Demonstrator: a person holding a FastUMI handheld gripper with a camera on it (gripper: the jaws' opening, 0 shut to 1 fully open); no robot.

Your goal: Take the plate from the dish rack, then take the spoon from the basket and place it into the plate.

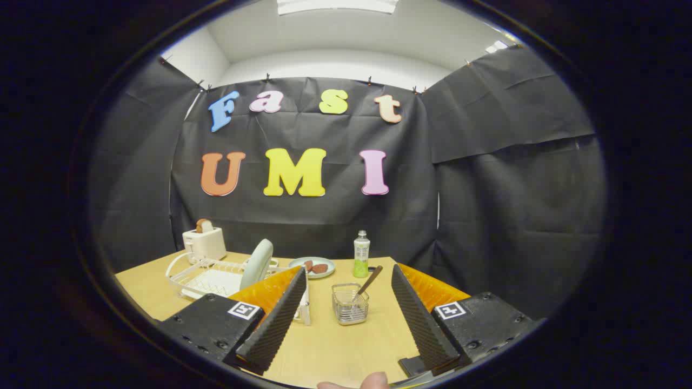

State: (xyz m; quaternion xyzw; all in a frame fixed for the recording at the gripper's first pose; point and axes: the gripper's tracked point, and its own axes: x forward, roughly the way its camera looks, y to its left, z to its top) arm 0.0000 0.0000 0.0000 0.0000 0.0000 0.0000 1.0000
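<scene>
A pale green plate (257, 263) stands on edge in the white wire dish rack (205, 276), beyond and partly behind my left finger. A small clear mesh basket (350, 304) stands on the wooden table between my fingers, a little ahead of them. A spoon (369, 282) with a brown handle leans out of it toward the right. My gripper (346, 289) is open, held above the table, with nothing between its fingers.
A white toaster (204, 242) with bread in it stands behind the rack. A second plate (312, 267) holding brown food lies at the back, a green-labelled bottle (361, 254) beside it. A fingertip (373, 381) shows below the fingers. The table (324, 351) ends near the cloth wall.
</scene>
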